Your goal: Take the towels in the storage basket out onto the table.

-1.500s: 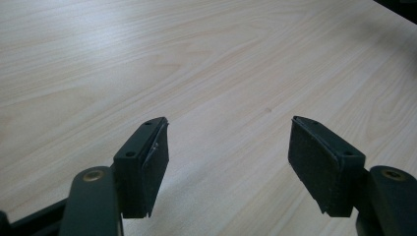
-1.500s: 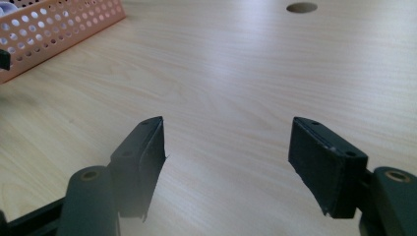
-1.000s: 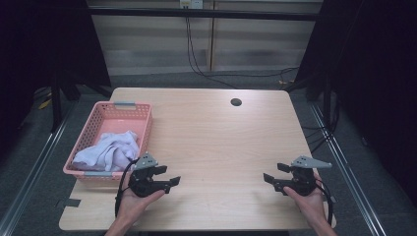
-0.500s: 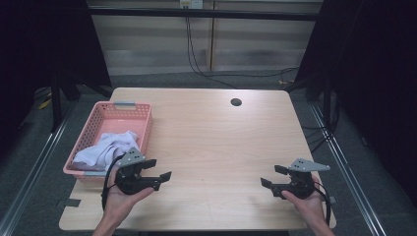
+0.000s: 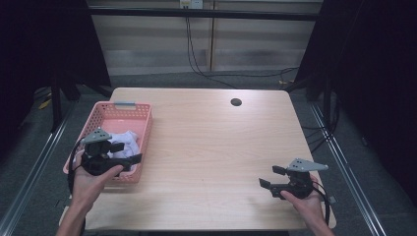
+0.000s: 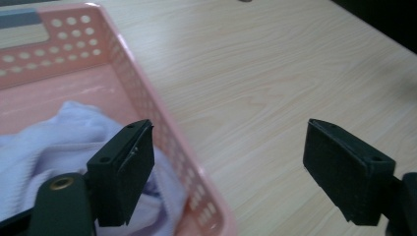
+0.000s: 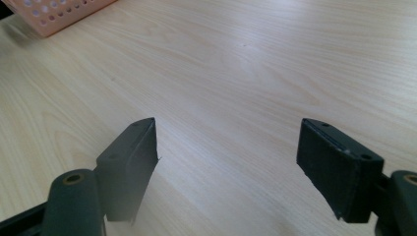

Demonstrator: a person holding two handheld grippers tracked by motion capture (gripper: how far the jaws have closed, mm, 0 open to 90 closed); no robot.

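1. The left gripper (image 5: 129, 153) hangs over the near right corner of the pink basket (image 5: 144, 130), jaws spread wide and empty. The white cloth (image 6: 44, 147) lies in the basket, just under and beyond the gripper's left jaw; the basket wall runs between the jaws.
2. The cloth looks soft, light and limp, likely to sag and drape; a raised fold near the top of the heap seems the best hold.
3. The right gripper (image 5: 268, 177) rests low over the bare table (image 5: 206, 142), jaws wide, holding nothing, well apart from the basket.
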